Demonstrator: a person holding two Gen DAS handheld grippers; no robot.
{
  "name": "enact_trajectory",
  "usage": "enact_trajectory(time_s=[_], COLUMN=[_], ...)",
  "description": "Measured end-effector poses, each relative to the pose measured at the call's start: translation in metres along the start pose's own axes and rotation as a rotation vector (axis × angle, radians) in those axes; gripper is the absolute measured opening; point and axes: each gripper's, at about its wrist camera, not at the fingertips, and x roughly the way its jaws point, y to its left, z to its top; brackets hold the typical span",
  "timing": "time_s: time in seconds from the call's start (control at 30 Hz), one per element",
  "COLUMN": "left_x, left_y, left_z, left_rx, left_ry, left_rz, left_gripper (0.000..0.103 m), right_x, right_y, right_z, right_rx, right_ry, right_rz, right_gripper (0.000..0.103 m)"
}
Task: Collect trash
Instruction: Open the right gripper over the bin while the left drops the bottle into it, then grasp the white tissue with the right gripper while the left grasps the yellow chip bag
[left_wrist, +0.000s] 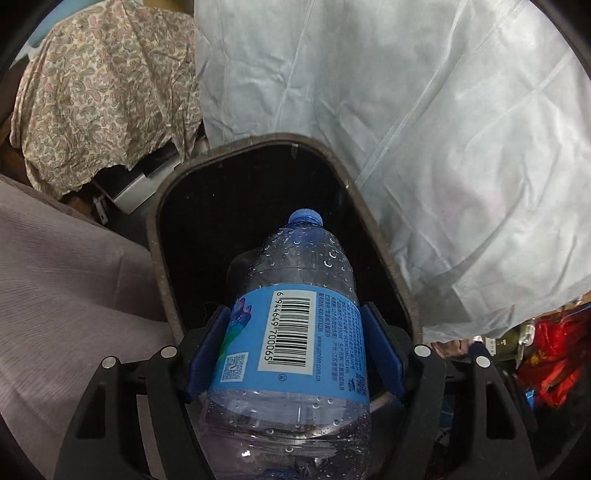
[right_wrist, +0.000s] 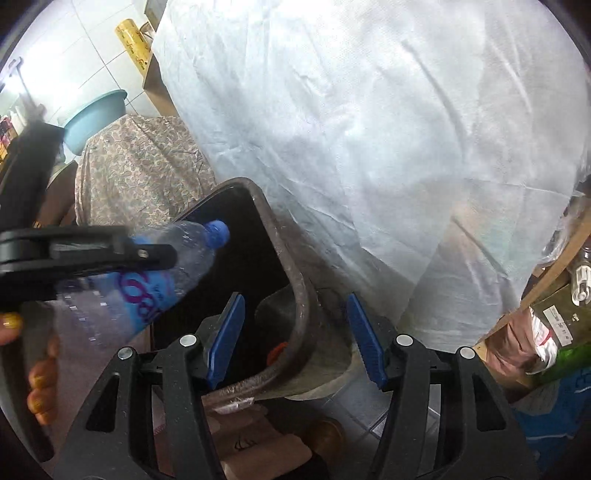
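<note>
My left gripper (left_wrist: 295, 350) is shut on a clear plastic water bottle (left_wrist: 295, 325) with a blue label and blue cap. It holds the bottle cap-first over the dark open mouth of a brown trash bin (left_wrist: 155, 221). In the right wrist view the bottle (right_wrist: 155, 280) and the left gripper (right_wrist: 92, 247) hang over the bin (right_wrist: 295, 291) from the left. My right gripper (right_wrist: 295, 339) is open and empty, its blue pads on either side of the bin's near rim without touching it.
A white sheet (left_wrist: 424, 129) drapes down behind and right of the bin. A paisley cloth (left_wrist: 103, 92) lies at the left rear, a grey fabric (left_wrist: 66, 277) at the left. Boxes and bags (right_wrist: 546, 325) crowd the right. A teal basin (right_wrist: 92, 118) is far left.
</note>
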Motion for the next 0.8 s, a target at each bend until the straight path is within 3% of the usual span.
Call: enact_trajectory(time_s=[0.13, 0.2, 0.37, 0.6, 0.8], left_x=[0.009, 0.010, -0.010, -0.075, -0.150], left_y=[0.003, 0.006, 0.010, 0.007, 0.017], left_z=[-0.002, -0.001, 0.003, -0.015, -0.058], left_rx=[-0.008, -0.013, -0.048, 0.000, 0.083], left_ry=[0.024, 0.022, -0.023, -0.163, -0.284], left_rz=[0.026, 0.042, 0.002, -0.050, -0.080], left_gripper=[0.073, 0.080, 0.083, 0.086, 0.092], right_x=[-0.013, -0.020, -0.046, -0.087, -0.113], right_y=[-0.003, -0.003, 0.000, 0.013, 0.047], right_z=[-0.003, -0.002, 0.003, 0.005, -0.001], right_rx=[0.011, 0.014, 0.019, -0.001, -0.052], right_ry=[-0.026, -0.044, -0.093, -0.156, -0.160], right_rz=[-0.006, -0.021, -0.033, -0.016, 0.060], right_gripper=[0.066, 0.068, 0.072, 0.078, 0.078])
